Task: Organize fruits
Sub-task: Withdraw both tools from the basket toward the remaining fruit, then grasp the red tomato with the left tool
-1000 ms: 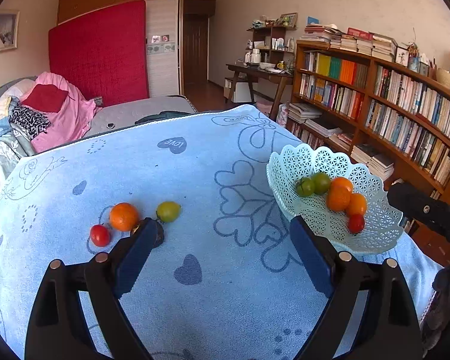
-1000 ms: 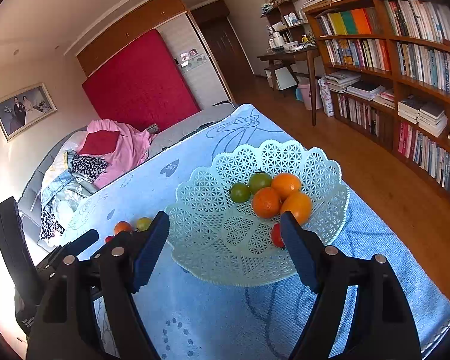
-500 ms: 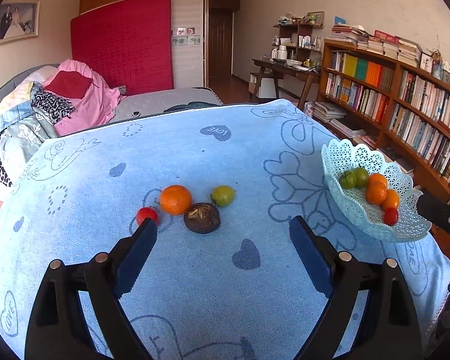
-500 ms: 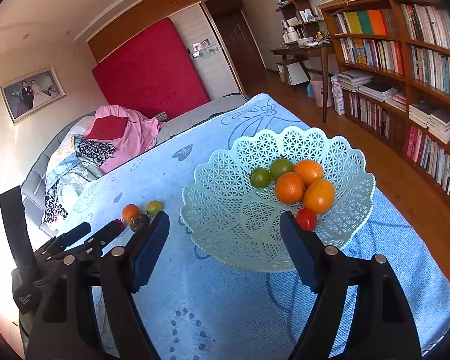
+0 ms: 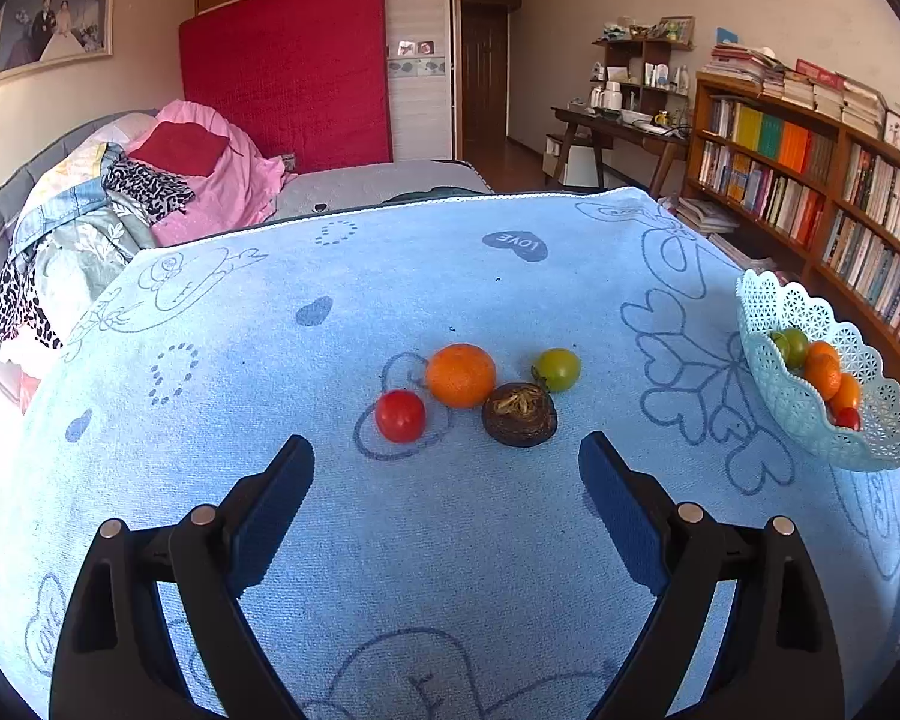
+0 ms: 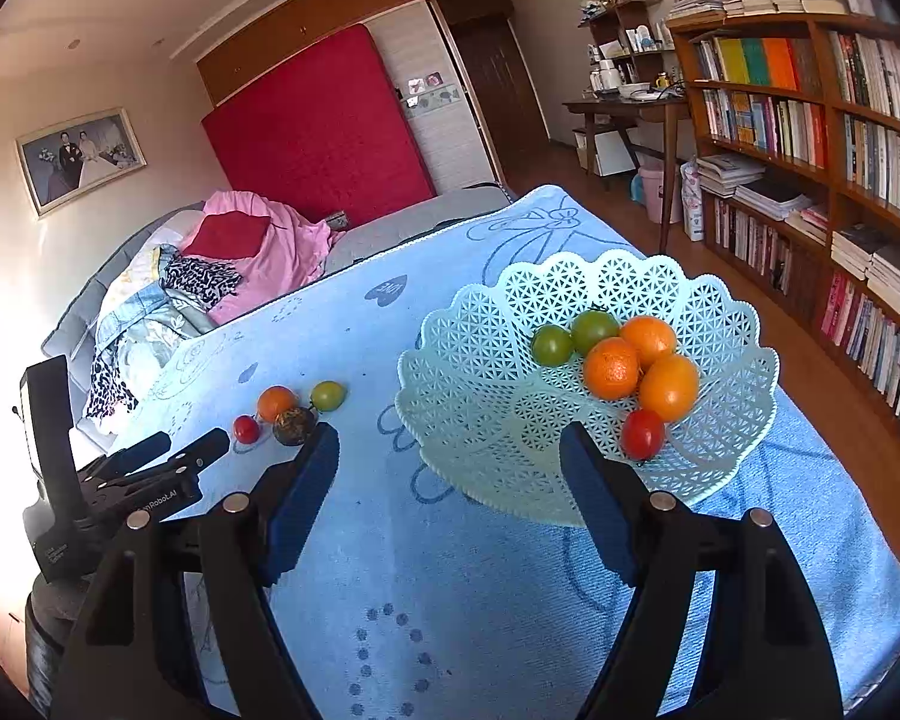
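Matt terry cloth (image 5: 450, 540), perforated glossy plastic basket (image 6: 720, 450), smooth-skinned tomato (image 5: 399, 415), rough brown fruit (image 5: 519, 414).

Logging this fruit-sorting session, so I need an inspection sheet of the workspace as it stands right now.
Surface: blue cloth covers the table.
Job's things: red tomato, orange, green tomato and dark brown fruit loose on the cloth; lattice basket holds six fruits.
Clutter: nothing seen.
Grippers: left gripper open, empty; right gripper open, empty.
Cables: nothing seen.
Surroundings: bed, bookshelf, desk.
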`<act>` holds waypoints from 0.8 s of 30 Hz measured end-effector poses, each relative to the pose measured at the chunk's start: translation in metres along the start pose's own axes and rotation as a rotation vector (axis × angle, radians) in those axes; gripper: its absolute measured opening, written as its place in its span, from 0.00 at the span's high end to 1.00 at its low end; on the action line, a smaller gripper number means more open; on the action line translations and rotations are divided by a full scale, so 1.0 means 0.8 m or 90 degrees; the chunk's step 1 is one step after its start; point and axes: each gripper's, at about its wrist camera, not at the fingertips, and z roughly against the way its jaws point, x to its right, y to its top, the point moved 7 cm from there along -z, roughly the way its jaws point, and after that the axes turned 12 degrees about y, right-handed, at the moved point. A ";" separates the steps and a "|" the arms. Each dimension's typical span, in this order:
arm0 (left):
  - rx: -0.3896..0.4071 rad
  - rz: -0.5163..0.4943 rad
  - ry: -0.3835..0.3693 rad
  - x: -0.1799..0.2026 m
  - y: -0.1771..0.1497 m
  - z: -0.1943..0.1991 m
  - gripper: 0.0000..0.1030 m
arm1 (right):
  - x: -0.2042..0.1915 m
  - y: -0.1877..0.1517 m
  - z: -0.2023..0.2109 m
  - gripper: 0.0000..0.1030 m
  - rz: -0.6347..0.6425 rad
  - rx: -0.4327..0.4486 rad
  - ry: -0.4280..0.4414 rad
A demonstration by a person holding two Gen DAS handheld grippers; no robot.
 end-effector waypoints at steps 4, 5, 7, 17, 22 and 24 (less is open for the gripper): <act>-0.017 0.014 0.012 -0.011 -0.003 -0.017 0.13 | -0.004 -0.003 -0.005 0.25 0.009 -0.007 0.002; -0.022 0.015 0.017 -0.014 -0.004 -0.023 0.13 | -0.005 -0.004 -0.006 0.25 0.011 -0.008 0.003; -0.031 0.011 0.024 -0.017 -0.005 -0.031 0.14 | -0.007 -0.005 -0.007 0.25 0.015 -0.011 0.003; -0.053 -0.022 0.040 -0.021 0.000 -0.069 0.28 | -0.016 -0.014 -0.019 0.25 0.030 -0.029 0.009; -0.058 -0.048 0.027 -0.012 0.001 -0.084 0.33 | -0.028 -0.007 -0.027 0.25 0.040 -0.030 0.019; -0.062 -0.052 0.018 -0.010 0.002 -0.091 0.40 | -0.036 -0.003 -0.032 0.25 0.051 -0.031 0.023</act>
